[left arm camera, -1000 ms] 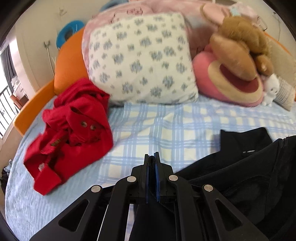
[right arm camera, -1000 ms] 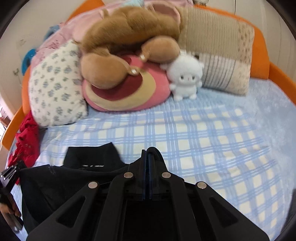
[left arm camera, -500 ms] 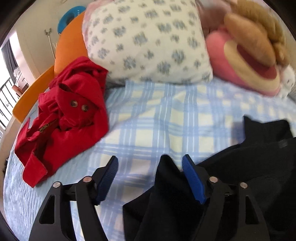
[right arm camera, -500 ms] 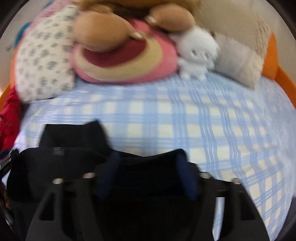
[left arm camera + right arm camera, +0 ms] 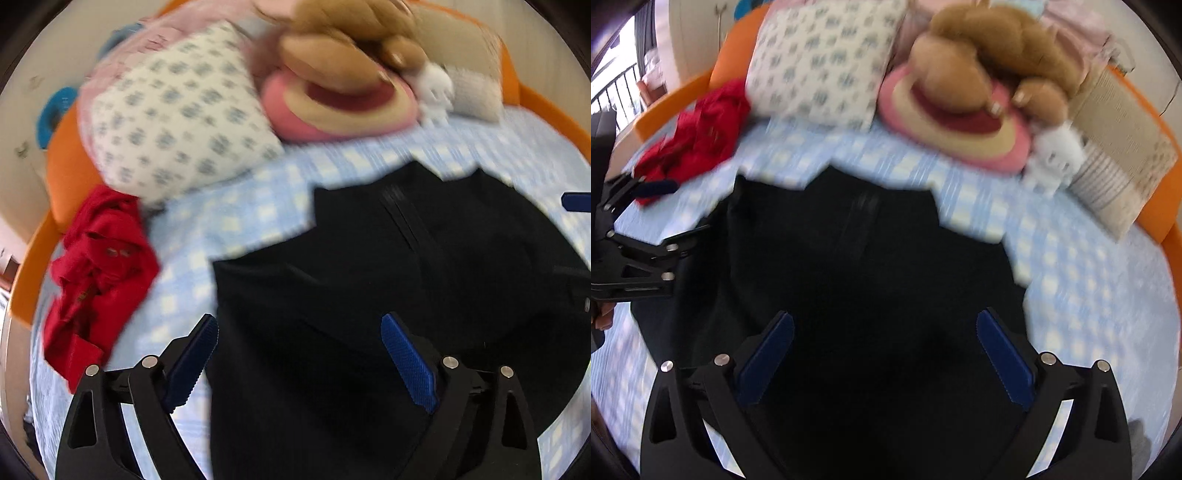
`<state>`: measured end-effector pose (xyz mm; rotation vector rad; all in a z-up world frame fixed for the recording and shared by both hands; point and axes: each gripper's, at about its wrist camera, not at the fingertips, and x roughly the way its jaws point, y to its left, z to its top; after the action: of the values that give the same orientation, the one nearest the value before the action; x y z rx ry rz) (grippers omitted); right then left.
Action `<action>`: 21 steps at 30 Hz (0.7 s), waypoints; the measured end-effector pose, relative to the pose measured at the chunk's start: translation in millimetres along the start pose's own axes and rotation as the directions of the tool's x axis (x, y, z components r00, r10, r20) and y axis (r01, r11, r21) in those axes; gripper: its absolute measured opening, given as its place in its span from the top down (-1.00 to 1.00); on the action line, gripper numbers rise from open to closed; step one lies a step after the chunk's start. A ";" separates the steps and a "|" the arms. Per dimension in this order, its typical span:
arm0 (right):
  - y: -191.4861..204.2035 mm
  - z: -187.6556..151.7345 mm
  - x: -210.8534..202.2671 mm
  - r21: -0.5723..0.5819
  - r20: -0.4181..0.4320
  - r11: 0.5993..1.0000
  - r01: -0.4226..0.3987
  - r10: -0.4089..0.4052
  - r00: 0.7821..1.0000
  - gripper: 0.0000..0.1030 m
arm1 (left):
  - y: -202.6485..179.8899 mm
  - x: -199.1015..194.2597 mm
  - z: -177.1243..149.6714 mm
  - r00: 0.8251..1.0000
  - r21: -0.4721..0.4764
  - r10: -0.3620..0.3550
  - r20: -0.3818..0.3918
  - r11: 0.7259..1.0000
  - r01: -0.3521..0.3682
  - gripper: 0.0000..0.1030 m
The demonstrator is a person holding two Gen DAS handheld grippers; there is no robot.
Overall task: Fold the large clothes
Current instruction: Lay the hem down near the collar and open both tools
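Checked bedsheet (image 5: 258, 206) fills both views, with pillows at the top. Black garment (image 5: 369, 280) lies spread across the frame's middle. Left gripper (image 5: 299, 354) and right gripper (image 5: 882, 350) hover above it, jaws opening wide, probably gripping nothing, though it's blurry. Red jacket (image 5: 99, 273) sits left.
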<state>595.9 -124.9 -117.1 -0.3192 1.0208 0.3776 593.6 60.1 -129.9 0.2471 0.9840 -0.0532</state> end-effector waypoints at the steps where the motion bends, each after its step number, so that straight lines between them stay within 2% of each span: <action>1: 3.0 -6.8 9.0 0.003 -0.015 1.000 0.002 -0.002 1.000 -0.91 | -5.1 8.1 -2.0 1.000 0.001 -0.002 -0.018 1.000 0.002 -0.75; 2: 5.1 -12.0 16.5 0.014 -0.025 1.000 -0.003 0.004 1.000 -0.90 | -9.8 18.1 -3.3 0.999 -0.010 -0.012 -0.039 1.000 0.012 -0.73; 4: 4.9 -20.6 30.1 0.044 -0.033 0.999 -0.024 0.025 0.999 -0.84 | -14.2 33.8 -4.9 0.997 -0.043 -0.043 -0.066 0.998 0.040 -0.57; 5: 4.3 -24.2 38.0 0.059 -0.038 0.998 -0.030 0.032 0.999 -0.66 | -16.1 44.1 -4.6 0.995 -0.067 -0.057 -0.081 0.996 0.052 -0.51; 6: 3.9 -26.4 43.7 0.072 -0.041 0.997 -0.035 0.038 0.998 -0.38 | -17.9 50.6 -5.9 0.993 -0.082 -0.080 -0.091 0.994 0.073 -0.29; 7: 2.4 -27.9 50.3 0.090 -0.038 0.995 -0.041 0.044 0.998 -0.21 | -21.2 57.6 -6.8 0.987 -0.092 -0.118 -0.107 0.990 0.108 0.04; 8: 2.2 -30.1 54.3 0.101 -0.037 0.994 -0.037 0.041 0.999 0.02 | -24.5 62.7 -8.2 0.984 -0.089 -0.131 -0.117 0.989 0.121 0.13; 9: 3.4 -32.6 58.9 0.108 -0.037 0.993 -0.045 0.050 0.998 0.12 | -29.4 63.2 -8.7 0.987 -0.074 -0.113 -0.110 0.992 0.105 0.23; 10: 4.3 -34.0 60.1 0.108 -0.032 0.993 -0.047 0.051 0.998 0.18 | -33.4 63.3 -8.4 0.990 -0.056 -0.095 -0.101 0.994 0.090 0.43; 12: 10.2 -36.3 58.7 0.096 -0.009 0.995 -0.039 0.040 0.999 0.39 | -40.6 61.9 -6.6 0.992 -0.038 -0.074 -0.101 0.997 0.070 0.59; 17: 17.2 -26.9 37.9 0.058 0.055 0.998 -0.009 0.006 0.998 0.65 | -37.0 48.3 3.4 0.996 -0.065 -0.056 -0.064 0.997 0.052 0.68; 21: 10.7 -5.1 12.3 0.062 0.123 0.998 0.006 -0.014 0.992 0.67 | -28.3 30.4 24.8 1.000 -0.075 -0.028 0.002 0.997 0.028 0.68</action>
<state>592.9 -115.7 -131.1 -0.2430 0.9074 0.3520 626.3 29.0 -147.2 0.1639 0.9866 -0.0420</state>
